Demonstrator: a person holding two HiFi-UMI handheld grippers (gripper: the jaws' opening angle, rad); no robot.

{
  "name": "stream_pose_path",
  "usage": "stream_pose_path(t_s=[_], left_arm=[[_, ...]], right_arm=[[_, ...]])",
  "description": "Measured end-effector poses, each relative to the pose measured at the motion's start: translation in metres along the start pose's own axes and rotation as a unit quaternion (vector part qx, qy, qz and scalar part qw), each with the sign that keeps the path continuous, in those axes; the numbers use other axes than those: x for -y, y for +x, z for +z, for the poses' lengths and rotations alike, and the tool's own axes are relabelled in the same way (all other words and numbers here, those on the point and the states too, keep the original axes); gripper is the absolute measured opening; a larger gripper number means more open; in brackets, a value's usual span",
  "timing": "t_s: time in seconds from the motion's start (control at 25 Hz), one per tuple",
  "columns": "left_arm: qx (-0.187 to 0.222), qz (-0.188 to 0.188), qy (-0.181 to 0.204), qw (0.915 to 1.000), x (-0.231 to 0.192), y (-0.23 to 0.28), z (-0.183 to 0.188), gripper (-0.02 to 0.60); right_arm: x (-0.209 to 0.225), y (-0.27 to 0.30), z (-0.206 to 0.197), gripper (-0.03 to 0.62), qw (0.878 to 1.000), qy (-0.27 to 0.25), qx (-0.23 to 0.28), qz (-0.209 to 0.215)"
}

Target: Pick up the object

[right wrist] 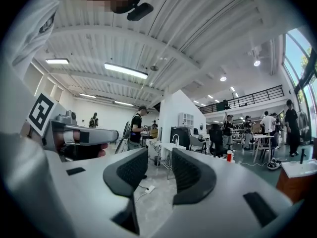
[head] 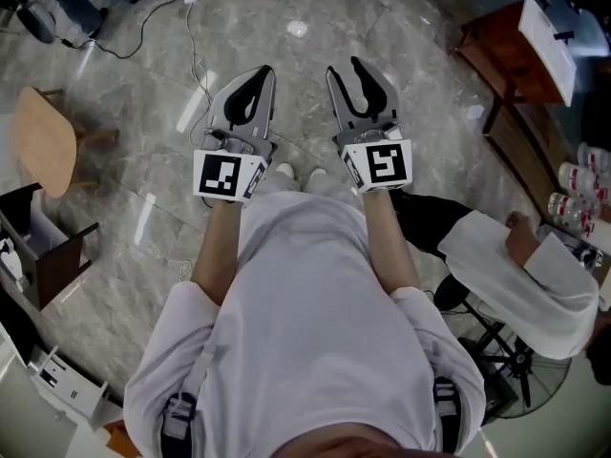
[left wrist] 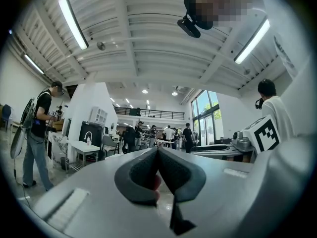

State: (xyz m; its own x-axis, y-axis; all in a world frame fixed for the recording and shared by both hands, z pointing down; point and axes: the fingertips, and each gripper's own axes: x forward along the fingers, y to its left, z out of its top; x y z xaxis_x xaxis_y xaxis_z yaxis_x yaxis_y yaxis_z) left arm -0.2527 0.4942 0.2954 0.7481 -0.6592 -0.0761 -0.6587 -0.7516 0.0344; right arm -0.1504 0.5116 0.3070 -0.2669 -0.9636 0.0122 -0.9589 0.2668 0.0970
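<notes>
Nearest, a white shirt (head: 305, 342) is seen from above, with two bare forearms stretched forward from it. At the wrists a marker cube (head: 229, 175) is carried on the left and a second marker cube (head: 380, 163) on the right. Two white shoe toes (head: 284, 172) are glimpsed between them on the grey marbled floor (head: 382, 27). Beyond the cubes, the left gripper (head: 263, 71) is held with its jaws clenched, the dark pads (left wrist: 141, 175) pressed tip to tip with nothing identifiable gripped. A small reddish patch is noted low behind them, too unclear to name. Just beside it, the right gripper (head: 345, 71) is held with its jaws released. A plain gap is shown between its ribbed pads (right wrist: 190, 175), through which only floor and a white socket strip (right wrist: 148, 188) are seen. The object to be picked up cannot be singled out in any view; it is held by neither gripper. Farther off, a wooden stool (head: 43, 141) is recorded at the left, a seated person in white (head: 520, 256) at the right, and a brown wooden table (head: 496, 46) at the far right.
</notes>
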Motion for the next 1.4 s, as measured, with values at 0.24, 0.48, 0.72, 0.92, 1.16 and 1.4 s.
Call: stream_pose_path(t_s=[0.24, 0.48, 0.72, 0.92, 1.16, 1.4], left_arm=[[-0.004, 0.002, -0.010, 0.9999, -0.043, 0.039, -0.008, 0.000], [-0.013, 0.001, -0.006, 0.9999, -0.076, 0.119, -0.025, 0.000], [-0.022, 0.005, 0.007, 0.9997, -0.116, 0.229, -0.038, 0.000], [-0.020, 0.002, 0.009, 0.9998, -0.137, 0.324, -0.035, 0.000], [-0.026, -0.007, 0.015, 0.9995, -0.171, 0.410, -0.040, 0.000], [-0.023, -0.016, -0.001, 0.9996, -0.226, 0.496, -0.063, 0.000]], right_arm=[[0.023, 0.046, -0.011, 0.212, 1.000, 0.006, -0.019, -0.004], [0.081, 0.113, -0.021, 0.294, 1.000, 0.020, -0.007, -0.002], [0.171, 0.192, -0.039, 0.299, 1.000, 0.021, -0.013, 0.000], [0.244, 0.257, -0.038, 0.291, 1.000, 0.018, -0.010, 0.010], [0.301, 0.344, -0.037, 0.278, 1.000, -0.001, -0.015, 0.024], [0.340, 0.443, -0.062, 0.271, 0.999, -0.004, -0.034, 0.037]])
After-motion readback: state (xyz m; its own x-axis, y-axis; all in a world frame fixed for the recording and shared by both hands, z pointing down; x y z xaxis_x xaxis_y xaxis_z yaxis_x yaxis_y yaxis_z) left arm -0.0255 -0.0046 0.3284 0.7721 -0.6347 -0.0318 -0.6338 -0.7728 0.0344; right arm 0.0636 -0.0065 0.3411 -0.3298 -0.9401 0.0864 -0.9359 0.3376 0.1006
